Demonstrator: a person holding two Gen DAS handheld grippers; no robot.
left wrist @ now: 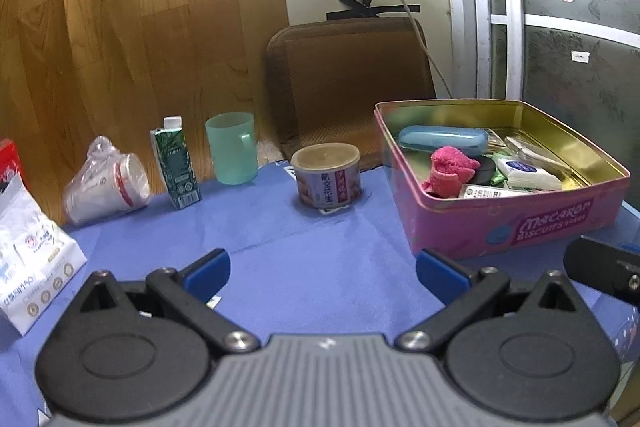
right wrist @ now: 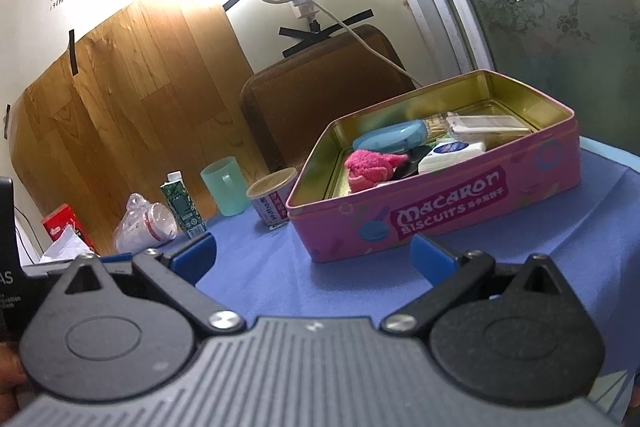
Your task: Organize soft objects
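With both tools spread wide and carrying nothing, apparently between steps, nothing soft in hand yet. Left gripper (left wrist: 322,269) hovering over blue cloth-covered table (left wrist: 304,239); ahead and right of it, crumpled pink fluffy cloth (left wrist: 450,173) inside pink rectangular biscuit tin (left wrist: 520,223), long axis unclear, roughly front to back. Right gripper (right wrist: 312,259) likewise released, just short of the tin. Next, probably: reaching in over the near wall.
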